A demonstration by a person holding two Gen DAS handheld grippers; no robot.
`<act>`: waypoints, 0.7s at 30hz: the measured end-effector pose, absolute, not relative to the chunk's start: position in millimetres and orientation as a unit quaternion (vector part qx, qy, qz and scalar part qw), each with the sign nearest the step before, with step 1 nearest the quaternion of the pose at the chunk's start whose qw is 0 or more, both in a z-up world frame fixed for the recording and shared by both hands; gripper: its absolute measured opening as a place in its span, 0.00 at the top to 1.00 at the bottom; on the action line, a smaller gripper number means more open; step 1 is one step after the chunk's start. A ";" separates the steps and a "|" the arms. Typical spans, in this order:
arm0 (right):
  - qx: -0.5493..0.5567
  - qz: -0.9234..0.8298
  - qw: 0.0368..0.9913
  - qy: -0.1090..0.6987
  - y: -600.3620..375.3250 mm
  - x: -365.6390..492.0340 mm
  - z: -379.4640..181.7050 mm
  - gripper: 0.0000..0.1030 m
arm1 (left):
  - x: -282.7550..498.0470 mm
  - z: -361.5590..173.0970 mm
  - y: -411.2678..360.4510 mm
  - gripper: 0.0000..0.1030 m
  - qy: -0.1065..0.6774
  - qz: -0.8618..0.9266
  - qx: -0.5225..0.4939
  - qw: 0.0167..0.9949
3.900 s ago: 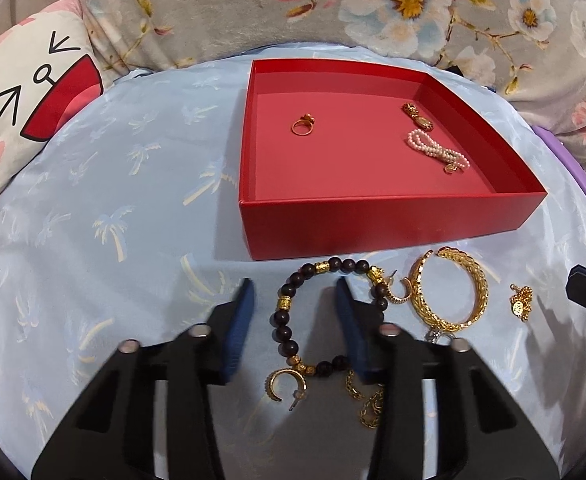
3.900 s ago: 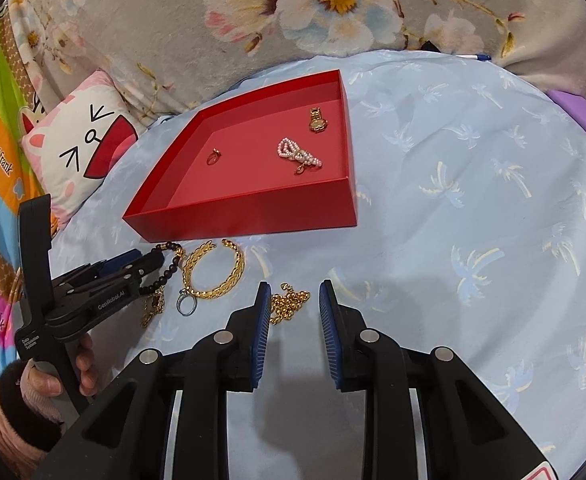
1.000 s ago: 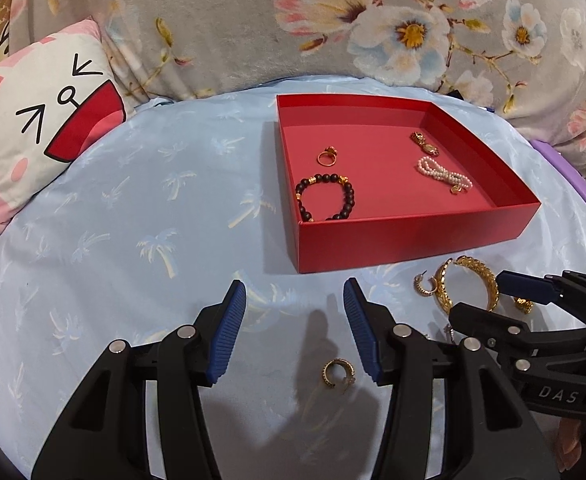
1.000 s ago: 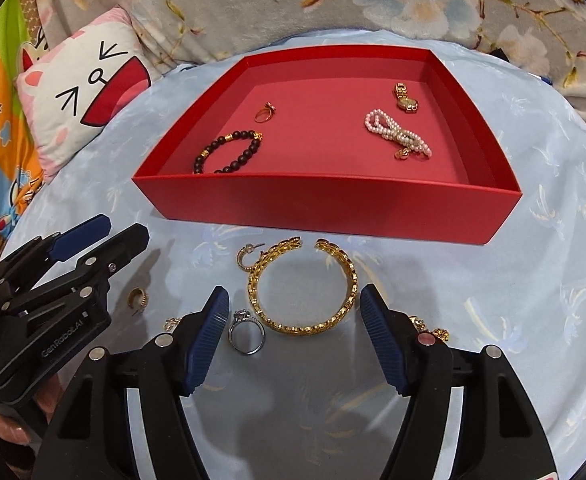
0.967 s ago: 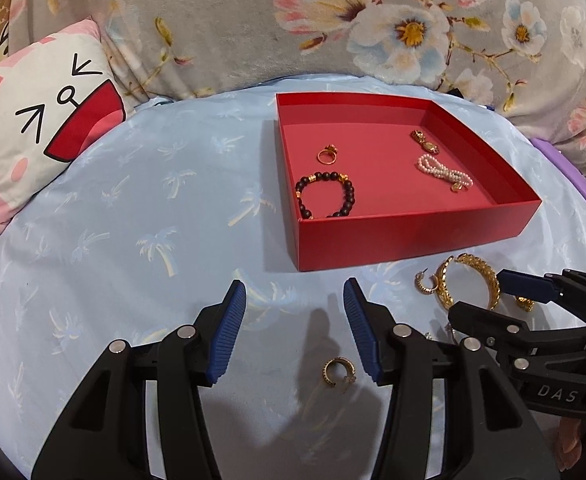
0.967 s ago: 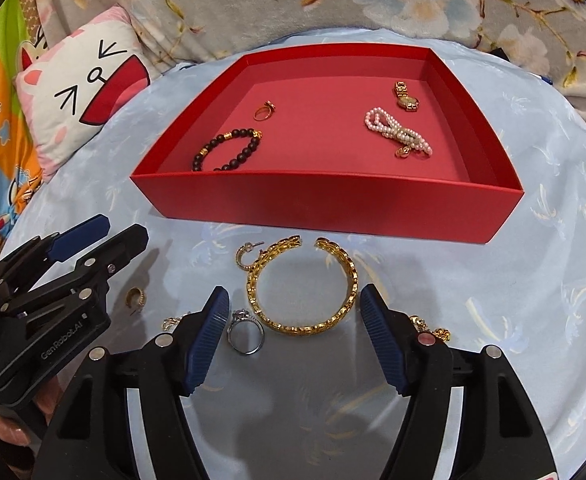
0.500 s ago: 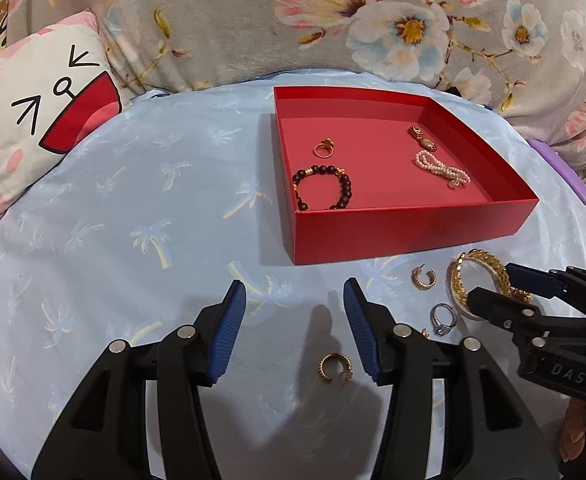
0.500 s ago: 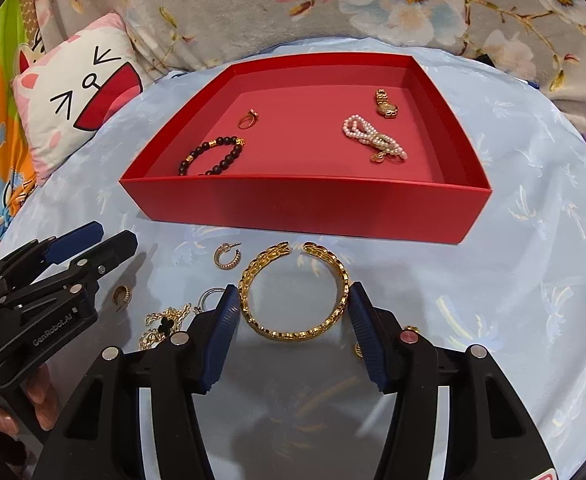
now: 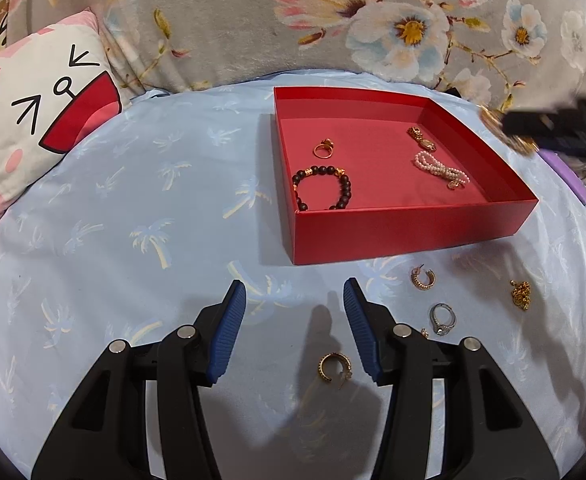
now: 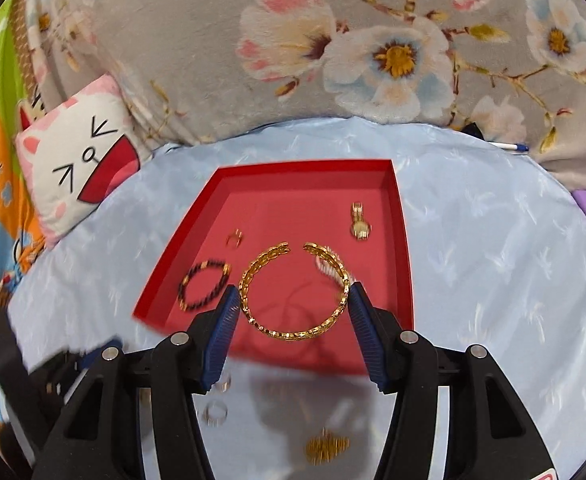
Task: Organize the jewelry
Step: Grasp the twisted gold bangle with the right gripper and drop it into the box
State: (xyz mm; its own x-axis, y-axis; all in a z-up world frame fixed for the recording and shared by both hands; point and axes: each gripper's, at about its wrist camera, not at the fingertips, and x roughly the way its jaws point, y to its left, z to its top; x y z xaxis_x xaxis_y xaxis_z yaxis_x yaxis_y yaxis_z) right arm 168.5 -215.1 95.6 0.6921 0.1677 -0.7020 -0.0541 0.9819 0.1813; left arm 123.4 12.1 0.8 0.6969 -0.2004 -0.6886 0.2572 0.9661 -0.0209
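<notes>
From the left wrist, the left gripper (image 9: 295,322) hangs with jaws apart and empty above a gold hoop earring (image 9: 335,366) on the blue cloth (image 9: 133,220), where it was a second ago. From the right wrist, the right gripper (image 10: 291,308) clamps the gold bangle (image 10: 293,290), now lifted off the cloth, over the red tray (image 10: 403,240); next comes lowering and release inside.

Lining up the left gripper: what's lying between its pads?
In the left wrist view, only bare blue cloth; the gold hoop earring lies nearer the camera.
</notes>
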 end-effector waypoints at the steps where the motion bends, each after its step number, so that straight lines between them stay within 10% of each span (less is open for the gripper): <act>1: 0.080 0.063 0.914 0.393 -217.4 181.7 96.2 0.47 | 123.7 0.7 11.9 0.52 0.370 -0.124 0.038 0.920; 21: 0.052 0.038 0.882 0.467 -197.8 292.7 50.2 0.47 | 126.6 -1.5 13.7 0.52 0.381 -0.125 0.029 0.915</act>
